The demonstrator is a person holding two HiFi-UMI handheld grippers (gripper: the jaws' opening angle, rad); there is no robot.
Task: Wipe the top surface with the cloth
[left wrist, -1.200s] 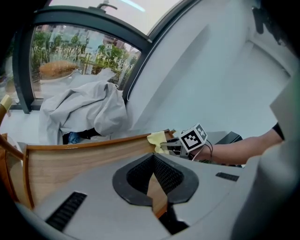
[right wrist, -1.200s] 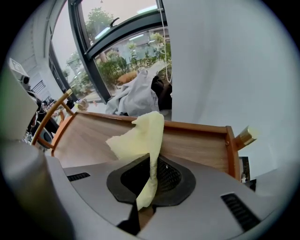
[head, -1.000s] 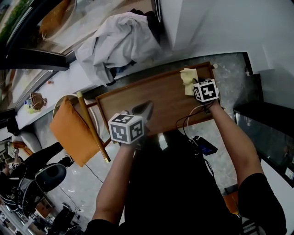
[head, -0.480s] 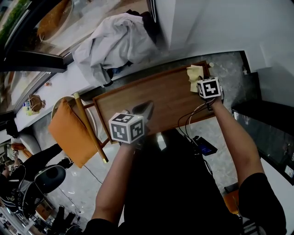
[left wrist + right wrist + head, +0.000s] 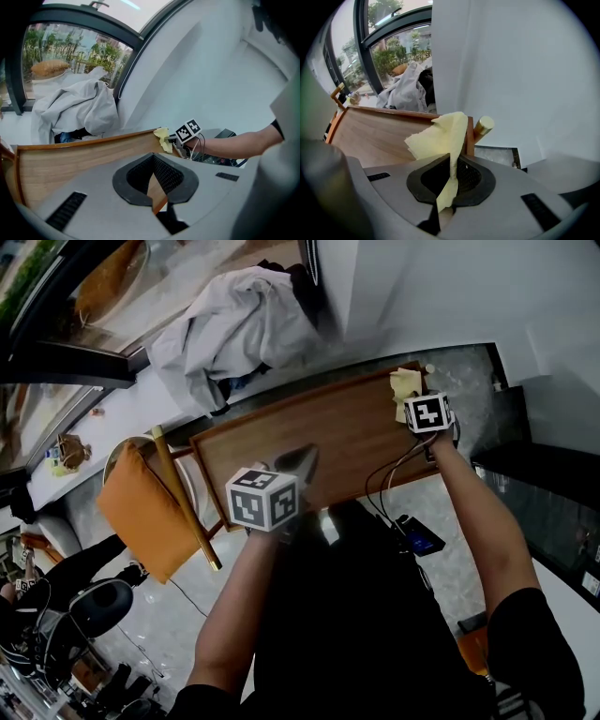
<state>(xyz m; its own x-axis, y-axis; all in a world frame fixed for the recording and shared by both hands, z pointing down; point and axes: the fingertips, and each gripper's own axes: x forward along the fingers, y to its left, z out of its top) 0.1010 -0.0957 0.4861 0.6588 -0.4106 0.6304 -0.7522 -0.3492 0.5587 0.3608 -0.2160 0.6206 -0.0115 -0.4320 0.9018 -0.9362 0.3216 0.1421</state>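
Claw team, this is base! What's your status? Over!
Right claw shut on cloth, far right corner of table top. Left claw clamped on table rim. Nothing else on the wood.

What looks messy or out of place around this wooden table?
The rumpled pale fabric heaped on the ledge behind the wooden table looks dumped rather than put away. The yellow cloth is crumpled at the table's far right corner, but nothing looks spilled or broken.
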